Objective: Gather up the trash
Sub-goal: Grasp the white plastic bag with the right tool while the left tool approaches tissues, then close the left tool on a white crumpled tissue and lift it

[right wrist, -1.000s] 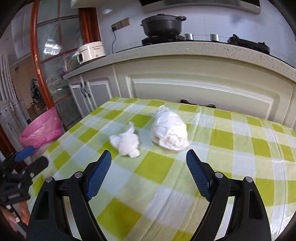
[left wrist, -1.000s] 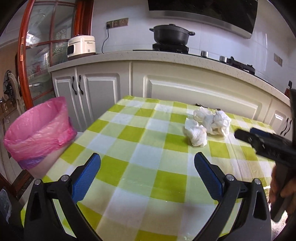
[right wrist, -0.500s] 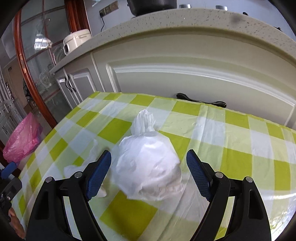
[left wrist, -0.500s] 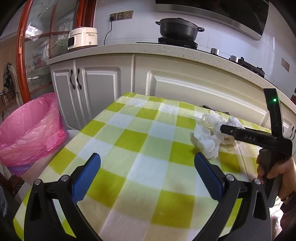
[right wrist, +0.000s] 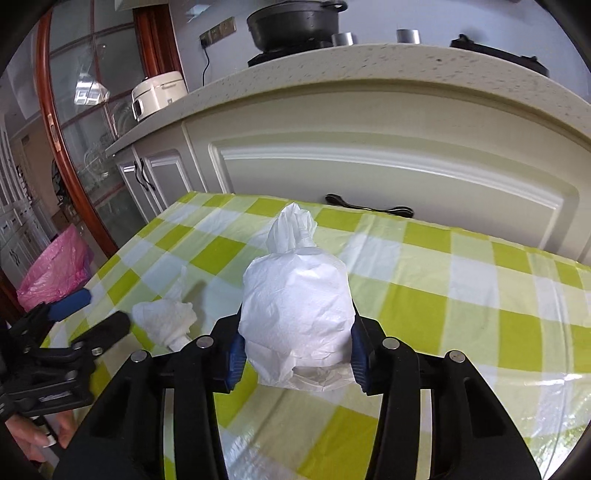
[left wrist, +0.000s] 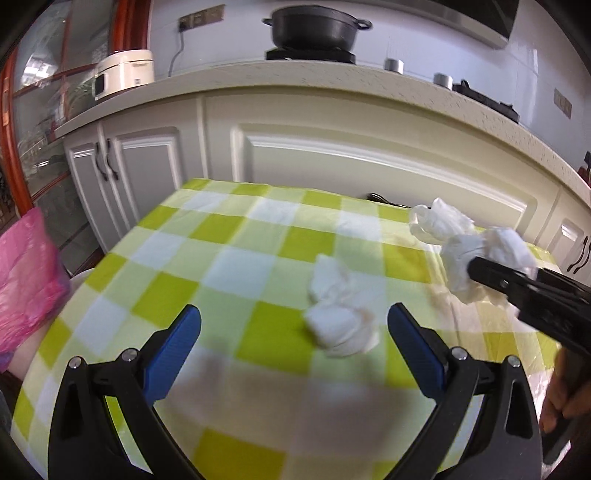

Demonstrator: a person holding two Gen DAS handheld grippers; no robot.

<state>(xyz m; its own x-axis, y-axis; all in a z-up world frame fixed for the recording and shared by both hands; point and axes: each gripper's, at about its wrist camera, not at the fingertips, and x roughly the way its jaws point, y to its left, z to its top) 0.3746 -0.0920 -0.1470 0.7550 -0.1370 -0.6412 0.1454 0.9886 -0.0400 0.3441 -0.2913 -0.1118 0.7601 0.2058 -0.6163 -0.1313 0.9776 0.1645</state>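
Note:
My right gripper (right wrist: pixel 295 354) is shut on a large white crumpled tissue wad (right wrist: pixel 295 317) and holds it just above the green checked tablecloth (right wrist: pixel 461 295). The same wad (left wrist: pixel 480 254) shows in the left wrist view, pinched by the right gripper (left wrist: pixel 480 269). A smaller white tissue wad (left wrist: pixel 338 321) lies on the cloth just ahead of my left gripper (left wrist: pixel 295 354), which is open and empty. That small wad (right wrist: pixel 166 321) lies left of the held one. The left gripper (right wrist: pixel 92 314) shows at the left. A pink-lined trash bin (left wrist: pixel 26 280) stands off the table's left edge.
White kitchen cabinets (left wrist: pixel 332 155) run behind the table, with a black pot (left wrist: pixel 314 29) and a rice cooker (left wrist: pixel 123 72) on the counter. A black cable (right wrist: pixel 369 206) lies at the table's far edge. The bin also shows in the right wrist view (right wrist: pixel 55 269).
My right gripper has closed on the large tissue wad. My left gripper has moved forward and right, toward the small wad, still open.

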